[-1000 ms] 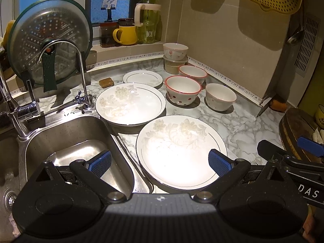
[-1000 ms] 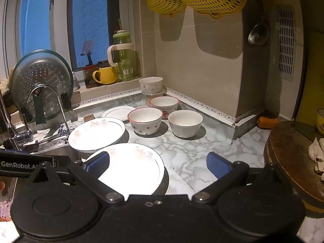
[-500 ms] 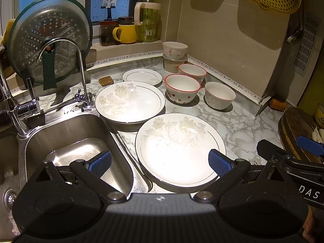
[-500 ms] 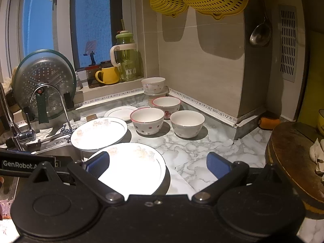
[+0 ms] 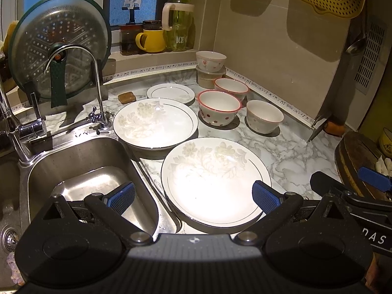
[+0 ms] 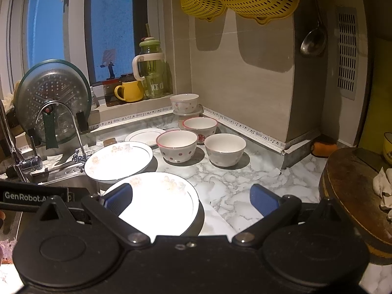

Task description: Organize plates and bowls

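While the sink [image 5: 80, 161] lies at the far left, the left gripper [image 5: 193, 196] hangs released and empty, one finger over the basin and the other over the near plate [image 5: 215, 181] on the marble counter [image 5: 289, 152]. Behind it sit a second large plate [image 5: 155, 125], a small plate [image 5: 170, 93] and a spotted bowl [image 5: 218, 107]. Farther right, the right gripper [image 6: 191, 199] is equally spread, grasping nothing, just beside a wooden board [image 6: 352, 186].

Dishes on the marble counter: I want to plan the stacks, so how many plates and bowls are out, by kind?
Large floral plates: 2, near and far
Small plate: 1
Red-rimmed bowls: 2, dotted and behind it
Plain white bowl: 1
Floral bowl on a lidded container: 1
Total: 7 dishes
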The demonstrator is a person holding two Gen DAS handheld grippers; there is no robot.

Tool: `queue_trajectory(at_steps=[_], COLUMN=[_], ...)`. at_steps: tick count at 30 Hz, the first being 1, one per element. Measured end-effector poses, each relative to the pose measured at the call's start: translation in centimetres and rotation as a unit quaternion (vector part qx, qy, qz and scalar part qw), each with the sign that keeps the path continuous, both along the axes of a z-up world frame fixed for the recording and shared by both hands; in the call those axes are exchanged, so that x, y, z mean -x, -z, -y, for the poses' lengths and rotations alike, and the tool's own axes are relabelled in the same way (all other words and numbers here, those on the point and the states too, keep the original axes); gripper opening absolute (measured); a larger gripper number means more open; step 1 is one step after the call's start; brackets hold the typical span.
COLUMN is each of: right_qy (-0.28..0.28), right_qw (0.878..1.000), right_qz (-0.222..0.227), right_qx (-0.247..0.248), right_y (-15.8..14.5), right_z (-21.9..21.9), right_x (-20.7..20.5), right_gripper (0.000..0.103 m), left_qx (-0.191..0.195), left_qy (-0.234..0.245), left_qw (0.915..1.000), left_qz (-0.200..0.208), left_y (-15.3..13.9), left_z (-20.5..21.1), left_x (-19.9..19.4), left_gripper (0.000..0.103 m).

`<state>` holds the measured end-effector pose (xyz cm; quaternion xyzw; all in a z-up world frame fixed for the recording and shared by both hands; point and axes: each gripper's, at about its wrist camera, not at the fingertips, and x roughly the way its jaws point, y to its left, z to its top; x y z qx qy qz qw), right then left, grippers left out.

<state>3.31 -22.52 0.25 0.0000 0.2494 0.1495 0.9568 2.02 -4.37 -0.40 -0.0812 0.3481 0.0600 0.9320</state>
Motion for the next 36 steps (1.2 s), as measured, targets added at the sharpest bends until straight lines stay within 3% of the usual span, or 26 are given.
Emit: queue_trajectory(at_steps=[25, 36], right_qy=[-0.014, -0.010], right_qw=[1.000, 0.998], right_qz=[0.001, -0.057], right_qx=[-0.007, 0.012], right_y=[0.2, 3.0], right_z=[-0.9, -1.8], right_x=[-0.8, -5.4], right_gripper=[0.103, 0.098], left_qx=[-0.002, 0.004], left_qy=[-0.007, -0.013], left_qw=[1.0000, 0.9993], left_qz=[0.001, -0.033], left_y=[-0.2, 2.9], left_z=[-1.1, -6.1], left_x=[-0.9, -4.0], left_gripper=[0.102, 0.102])
